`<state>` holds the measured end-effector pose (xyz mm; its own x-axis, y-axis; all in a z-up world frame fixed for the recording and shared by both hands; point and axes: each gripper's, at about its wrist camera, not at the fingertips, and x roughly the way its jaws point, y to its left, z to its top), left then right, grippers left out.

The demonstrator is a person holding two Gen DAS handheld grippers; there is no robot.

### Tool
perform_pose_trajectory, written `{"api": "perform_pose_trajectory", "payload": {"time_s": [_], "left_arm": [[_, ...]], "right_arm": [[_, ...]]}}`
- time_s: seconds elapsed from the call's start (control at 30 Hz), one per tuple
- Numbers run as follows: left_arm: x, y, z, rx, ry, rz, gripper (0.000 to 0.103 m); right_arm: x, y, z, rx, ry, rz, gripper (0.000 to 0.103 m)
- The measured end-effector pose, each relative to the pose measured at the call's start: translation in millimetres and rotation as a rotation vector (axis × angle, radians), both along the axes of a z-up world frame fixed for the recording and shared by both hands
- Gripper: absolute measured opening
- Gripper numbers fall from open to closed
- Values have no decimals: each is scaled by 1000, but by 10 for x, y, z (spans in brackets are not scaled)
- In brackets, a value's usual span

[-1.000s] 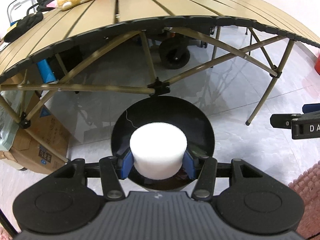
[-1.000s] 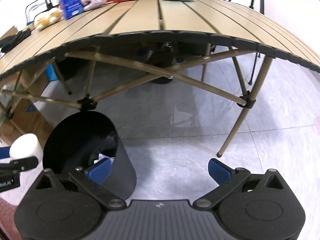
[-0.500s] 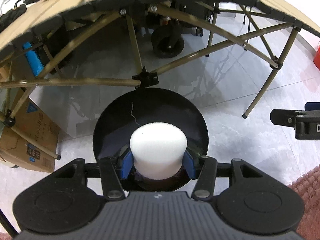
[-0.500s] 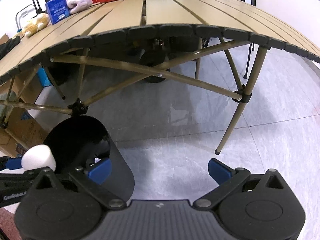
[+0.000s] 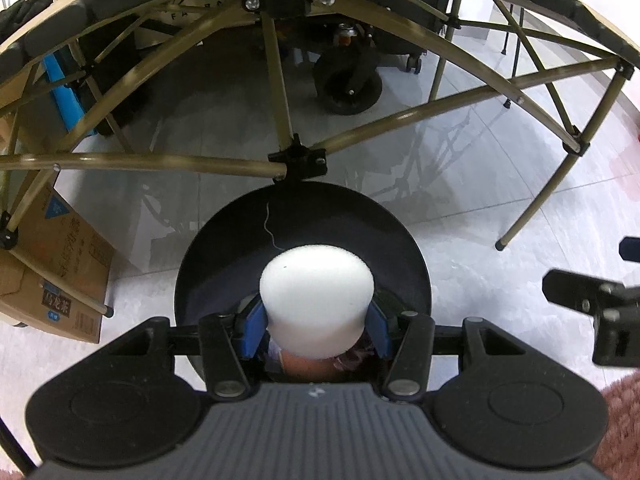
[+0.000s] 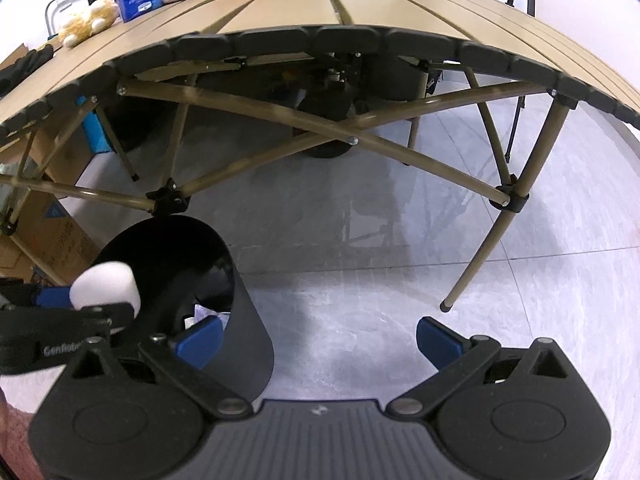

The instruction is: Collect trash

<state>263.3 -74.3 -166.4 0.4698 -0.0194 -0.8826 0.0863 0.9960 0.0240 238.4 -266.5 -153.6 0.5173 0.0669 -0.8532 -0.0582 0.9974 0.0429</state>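
Left gripper (image 5: 317,330) clamped on a white foam cylinder (image 5: 317,300), poised over the mouth of a black trash bin (image 5: 224,256) standing on glossy grey floor tiles (image 6: 360,248). Right gripper (image 6: 318,338) spread wide, holding nothing, beside the bin before a folding slatted table (image 6: 304,4).

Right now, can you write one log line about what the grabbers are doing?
left gripper: shut on white foam piece | position: over black bin | right gripper: open, empty | step: drop pending
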Motion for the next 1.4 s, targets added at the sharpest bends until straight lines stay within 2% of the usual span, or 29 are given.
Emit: {"api": "perform_pose_trajectory", "payload": {"time_s": [0.1, 0.17, 0.2, 0.23, 0.3, 0.33, 0.57, 0.93, 1.4], "left_arm": [[45, 3, -27, -5, 9, 7, 55], [63, 13, -50, -7, 21, 16, 60], [69, 18, -59, -6, 27, 22, 69], [72, 18, -63, -4, 32, 28, 82], [77, 28, -78, 3, 46, 47, 98], [84, 32, -85, 6, 50, 52, 101], [120, 65, -157, 13, 94, 67, 103], [111, 111, -153, 23, 96, 84, 103], [-144, 215, 76, 58, 115, 96, 103]], "right_arm": [[6, 15, -2, -4, 0, 1, 103], [10, 24, -1, -4, -2, 4, 103], [9, 27, 1, -3, -3, 5, 103], [8, 31, 4, -2, -5, 7, 103], [9, 37, 8, -1, -6, 11, 103], [11, 43, 7, -1, -7, 14, 103], [19, 63, 4, -1, -6, 19, 103], [32, 111, -8, -6, -1, 31, 103], [-45, 152, 88, 0, -37, 41, 103]]}}
